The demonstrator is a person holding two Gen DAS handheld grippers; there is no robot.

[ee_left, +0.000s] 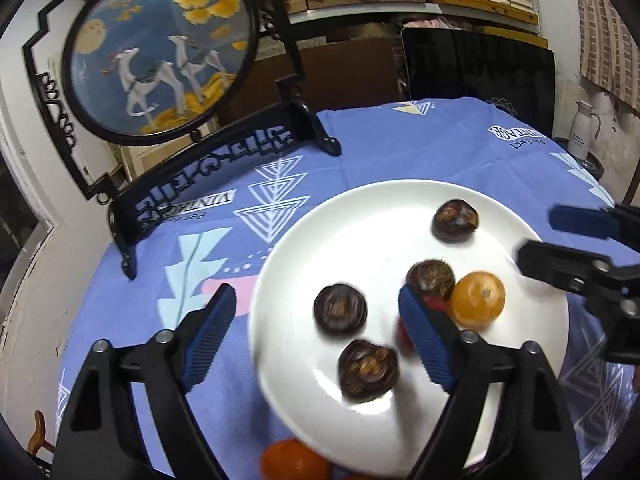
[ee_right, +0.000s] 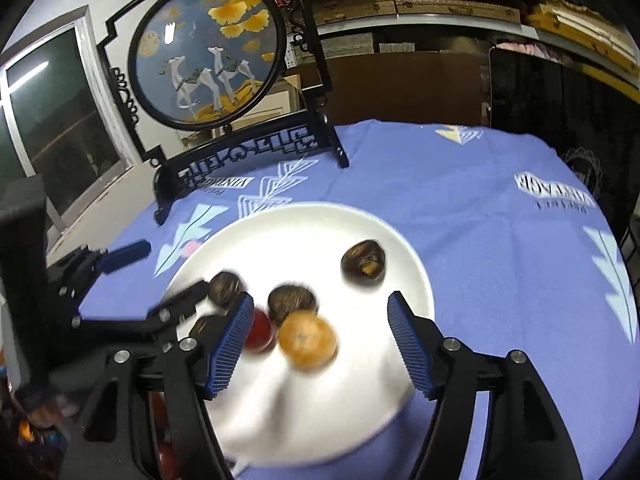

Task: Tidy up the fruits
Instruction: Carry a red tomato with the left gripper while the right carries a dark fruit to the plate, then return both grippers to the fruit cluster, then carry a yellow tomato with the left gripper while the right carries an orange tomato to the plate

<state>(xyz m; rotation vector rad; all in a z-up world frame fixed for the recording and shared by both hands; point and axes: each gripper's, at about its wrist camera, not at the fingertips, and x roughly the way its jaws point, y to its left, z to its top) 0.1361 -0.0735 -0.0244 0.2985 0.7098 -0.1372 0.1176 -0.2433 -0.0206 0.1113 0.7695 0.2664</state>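
Observation:
A white plate (ee_left: 352, 216) (ee_right: 304, 224) lies on the blue cloth. On it are several dark brown fruits (ee_left: 340, 309) (ee_right: 363, 264), an orange (ee_left: 477, 299) (ee_right: 307, 340) and a small red fruit (ee_left: 436, 302) (ee_right: 261, 330) partly hidden by a finger. Another orange (ee_left: 294, 460) lies off the plate at its near edge. My left gripper (ee_left: 316, 340) is open and empty above the plate's near left part. My right gripper (ee_right: 320, 344) is open and empty, hovering over the orange; it also shows in the left wrist view (ee_left: 560, 240).
A round painted screen on a black stand (ee_left: 160, 52) (ee_right: 208, 52) stands at the table's far left. A dark chair back (ee_left: 480, 72) is behind the table. A white kettle (ee_left: 585, 128) sits at the far right. Shelves line the back wall.

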